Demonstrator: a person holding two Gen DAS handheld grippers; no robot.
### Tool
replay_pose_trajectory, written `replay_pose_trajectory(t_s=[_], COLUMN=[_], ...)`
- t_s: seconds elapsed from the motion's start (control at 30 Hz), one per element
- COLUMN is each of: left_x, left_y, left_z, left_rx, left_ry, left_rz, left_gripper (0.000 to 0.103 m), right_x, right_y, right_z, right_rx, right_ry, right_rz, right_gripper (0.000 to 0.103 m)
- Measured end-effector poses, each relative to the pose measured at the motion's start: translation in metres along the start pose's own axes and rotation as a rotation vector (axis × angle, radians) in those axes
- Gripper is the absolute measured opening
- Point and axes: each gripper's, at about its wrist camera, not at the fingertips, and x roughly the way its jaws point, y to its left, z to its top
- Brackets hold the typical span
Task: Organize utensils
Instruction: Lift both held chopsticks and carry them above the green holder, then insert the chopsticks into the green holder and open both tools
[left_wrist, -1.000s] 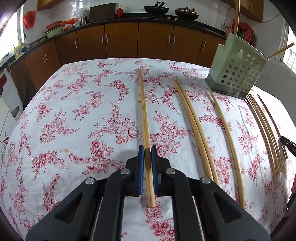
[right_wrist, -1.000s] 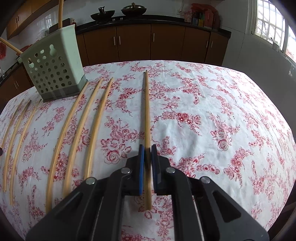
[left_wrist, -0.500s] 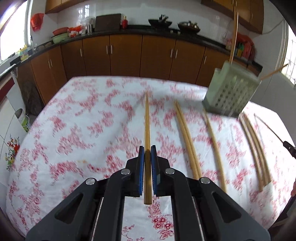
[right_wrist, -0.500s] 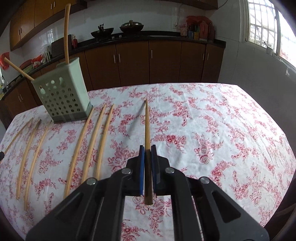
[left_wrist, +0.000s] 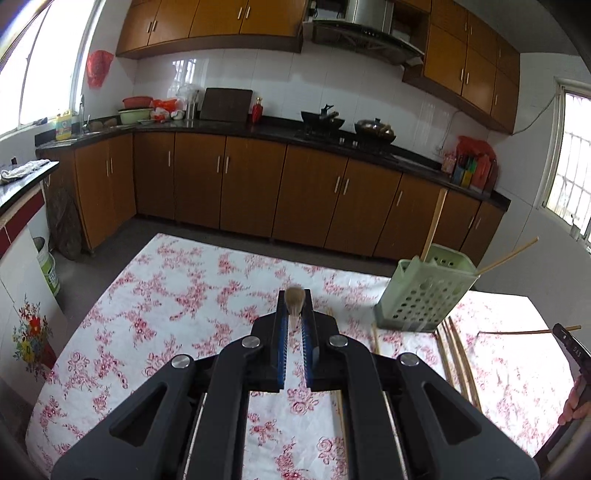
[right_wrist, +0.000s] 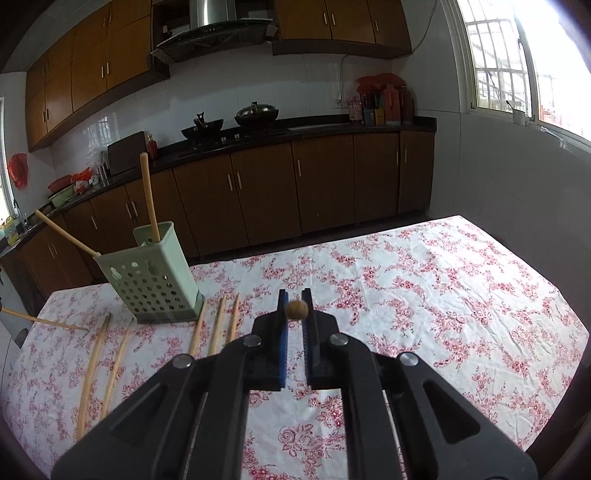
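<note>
My left gripper (left_wrist: 295, 308) is shut on a wooden chopstick (left_wrist: 295, 297), which I see end-on and lifted clear of the floral tablecloth (left_wrist: 177, 306). In the right wrist view my right gripper (right_wrist: 296, 314) is likewise shut on a second chopstick (right_wrist: 296, 309), held above the cloth. A pale green perforated utensil holder (left_wrist: 424, 295) (right_wrist: 151, 280) stands on the table between the two hands, with two chopsticks (right_wrist: 149, 199) sticking out of it. Several more chopsticks (left_wrist: 456, 354) (right_wrist: 218, 325) lie on the cloth beside the holder.
Brown kitchen cabinets (left_wrist: 251, 192) under a black counter line the far wall beyond the table's edge. At the right edge of the left wrist view are the other gripper (left_wrist: 570, 347) and a person's hand (left_wrist: 574, 402). Bare floor lies left of the table.
Both grippers have risen from the table with their chopsticks and tipped upward. The chopsticks, first lying flat on the cloth, are now in the air and seen end-on.
</note>
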Motion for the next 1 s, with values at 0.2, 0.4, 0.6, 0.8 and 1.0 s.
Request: replay_pose_trajectory(t_s=[0.2, 0.4, 0.6, 0.8, 1.0], left_x=[-0.003, -0.012, -0.041, -0.064, -0.059], left_y=[-0.003, -0.009, -0.032, -0.070, -0.110], left_z=[0.006, 0.017, 0.052, 0.085, 0.112], left_rx=[0.010, 0.024, 0.035, 0.042, 0.029], left_ry=[-0.024, -0.046, -0.110, -0.196, -0.288], left_rz=[-0.007, -0.025, -0.120, -0.219, -0.241], left_gripper=[0.007, 0.007, 0.007, 0.007, 0.007], right_x=[-0.003, -0.017, -0.057, -0.090, -0.087], right_y=[0.001, 0.006, 0.023, 0.048, 0.075], right_z=[0.008, 0.023, 0.064, 0.102, 0.121], right_rx=[0.002, 0.011, 0.024, 0.022, -0.002], right_ry=[-0.032, -0.066, -0.132, -0.236, -0.303], right_rz=[0.003, 0.051, 0.197, 0.332, 0.345], right_gripper=[0.008, 0.008, 0.008, 0.008, 0.008])
